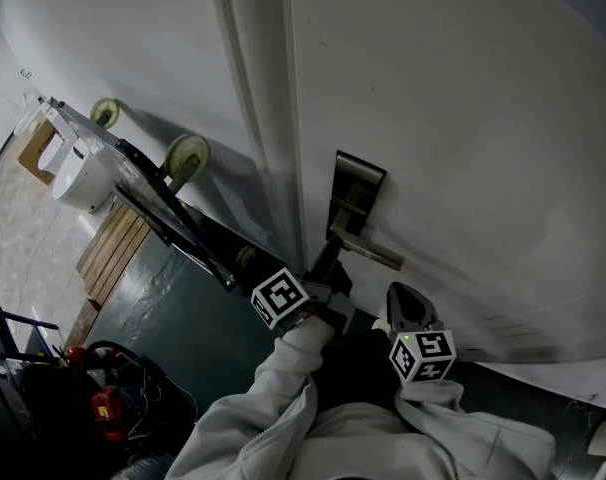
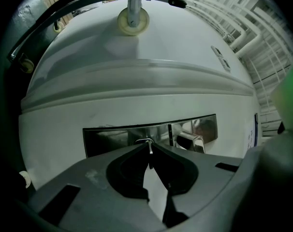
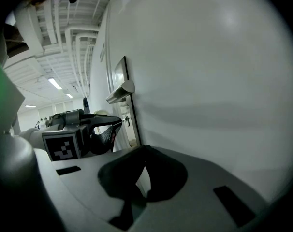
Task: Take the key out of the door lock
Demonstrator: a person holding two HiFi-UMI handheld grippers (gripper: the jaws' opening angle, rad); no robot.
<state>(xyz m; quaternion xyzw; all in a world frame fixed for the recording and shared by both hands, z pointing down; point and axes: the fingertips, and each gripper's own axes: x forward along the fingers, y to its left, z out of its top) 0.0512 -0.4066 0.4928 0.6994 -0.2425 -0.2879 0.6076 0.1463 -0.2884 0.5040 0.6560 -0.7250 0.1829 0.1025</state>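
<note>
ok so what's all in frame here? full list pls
door: 1, white, fills the right side
lock plate: 1, shiny metal, near the door's edge
handle: 1, metal, on the lock plate
key: 1, metal, in the lock
cart: 1, dark frame, left of the door
wheels: 2, cream, on the cart
pallet: 1, pale wood, on the floor by the cart
container: 1, white, far left, kind unclear
red item: 1, lower left among cables, kind unclear
sleeves: 2, grey, bottom
left tongs: 1, grey, shut on the key
right tongs: 1, grey, shut, empty, beside the door
</note>
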